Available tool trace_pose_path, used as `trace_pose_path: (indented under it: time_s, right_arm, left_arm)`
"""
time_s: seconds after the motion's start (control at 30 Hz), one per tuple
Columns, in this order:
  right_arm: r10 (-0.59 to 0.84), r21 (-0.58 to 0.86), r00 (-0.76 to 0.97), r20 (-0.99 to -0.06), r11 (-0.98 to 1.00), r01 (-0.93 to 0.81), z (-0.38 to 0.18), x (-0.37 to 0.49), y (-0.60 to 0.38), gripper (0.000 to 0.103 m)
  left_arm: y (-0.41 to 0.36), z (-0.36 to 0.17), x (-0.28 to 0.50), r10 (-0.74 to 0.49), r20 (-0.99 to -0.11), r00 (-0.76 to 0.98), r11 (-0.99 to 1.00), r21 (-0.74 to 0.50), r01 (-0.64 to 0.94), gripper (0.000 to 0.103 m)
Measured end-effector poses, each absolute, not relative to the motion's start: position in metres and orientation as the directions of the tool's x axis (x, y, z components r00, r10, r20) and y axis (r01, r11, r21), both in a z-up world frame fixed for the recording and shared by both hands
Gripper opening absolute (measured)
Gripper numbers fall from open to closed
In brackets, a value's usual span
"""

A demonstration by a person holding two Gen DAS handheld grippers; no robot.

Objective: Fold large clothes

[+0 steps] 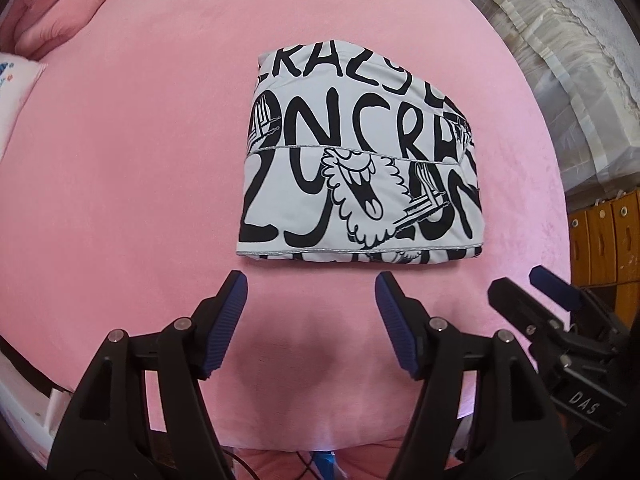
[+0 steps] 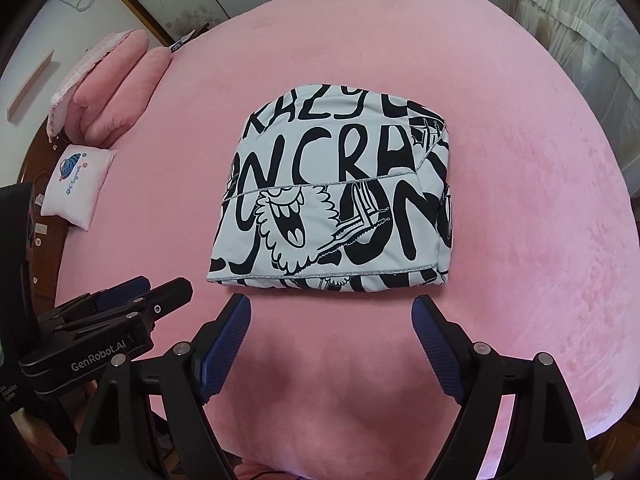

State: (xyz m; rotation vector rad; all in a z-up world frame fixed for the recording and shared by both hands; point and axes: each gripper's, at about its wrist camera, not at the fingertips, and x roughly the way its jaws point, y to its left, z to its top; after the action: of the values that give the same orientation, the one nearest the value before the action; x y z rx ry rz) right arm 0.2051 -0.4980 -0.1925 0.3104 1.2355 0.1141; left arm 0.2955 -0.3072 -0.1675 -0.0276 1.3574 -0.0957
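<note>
Both grippers hang over the near edge of the bed (image 1: 140, 140), jaws apart and holding nothing. The left gripper (image 1: 310, 320) and the right gripper (image 2: 330, 328) point at the garment (image 1: 360, 168) from just short of its near hem, without touching it.

Position of the garment: it lies near the middle of the bed as a compact, roughly rectangular stack, white with black lettering and a cartoon face. At least two layers show, marked by a stitched hem across the middle and another along the near edge.

Step in hand, as a judgement: the folding looks complete or nearly so. The stack is small and its edges are mostly aligned; only the far right corner slopes and bulges.

Next move, if any: either leave the stack, or close one gripper on the sloping right corner and draw it square. Approach low and pinch all the layers together, since thin cloth slips apart easily.

Not determinable:
- The type of garment; sleeves and collar are folded inside.
- The number of layers underneath.
- The underside of the stack.

Pillows (image 2: 108, 84) lie at the bed's far left, well apart from the garment.
</note>
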Motion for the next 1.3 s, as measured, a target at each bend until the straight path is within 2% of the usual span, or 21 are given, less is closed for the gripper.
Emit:
trace_pose_path:
  time_s: [0.07,0.23,0.43,0.53,0.6,0.73,0.9,1.1,1.3]
  right_arm:
    - [0.259,0.302,0.323,-0.910,0.949,0.088,-0.194,0.206,-0.499,0.085]
    - [0.272,0.321,0.308,-0.912,0.939,0.121,-0.207,0.211,-0.507,0.089]
    - [0.357,0.405,0.222,-0.907,0.885,0.228,-0.249,0.230,-0.540,0.096]
    - [0.387,0.412,0.143,-0.911,0.875,0.254,-0.280,0.246,-0.559,0.097]
    - [0.419,0.438,0.132,-0.898,0.836,0.331,-0.302,0.256,-0.579,0.097]
    - [0.510,0.525,0.158,-0.846,0.744,0.412,-0.338,0.278,-0.611,0.097]
    - [0.569,0.593,0.188,-0.801,0.708,0.384,-0.369,0.314,-0.630,0.097]
    - [0.725,0.712,0.109,-0.680,0.618,0.334,-0.409,0.349,-0.625,0.100]
    - [0.830,0.812,0.093,-0.550,0.506,0.292,-0.418,0.377,-0.611,0.100]
  left_arm:
    - [-0.307,-0.170,0.297,-0.108,-0.975,0.194,0.994,-0.104,0.029,0.074]
    - [-0.309,-0.187,0.305,-0.133,-0.980,0.148,0.991,-0.135,0.001,0.080]
    - [-0.294,-0.219,0.328,-0.162,-0.984,0.081,0.985,-0.166,-0.052,0.083]
    - [-0.279,-0.232,0.343,-0.185,-0.980,0.068,0.977,-0.191,-0.096,0.083]
    - [-0.272,-0.238,0.355,-0.195,-0.979,0.065,0.973,-0.201,-0.115,0.083]
    - [-0.263,-0.253,0.388,-0.262,-0.964,0.033,0.957,-0.265,-0.121,0.083]
    - [-0.255,-0.279,0.427,-0.251,-0.968,-0.012,0.964,-0.249,-0.092,0.083]
    - [-0.240,-0.318,0.469,-0.393,-0.918,-0.052,0.910,-0.380,-0.163,0.083]
    - [-0.241,-0.332,0.488,-0.409,-0.912,-0.022,0.903,-0.401,-0.151,0.083]
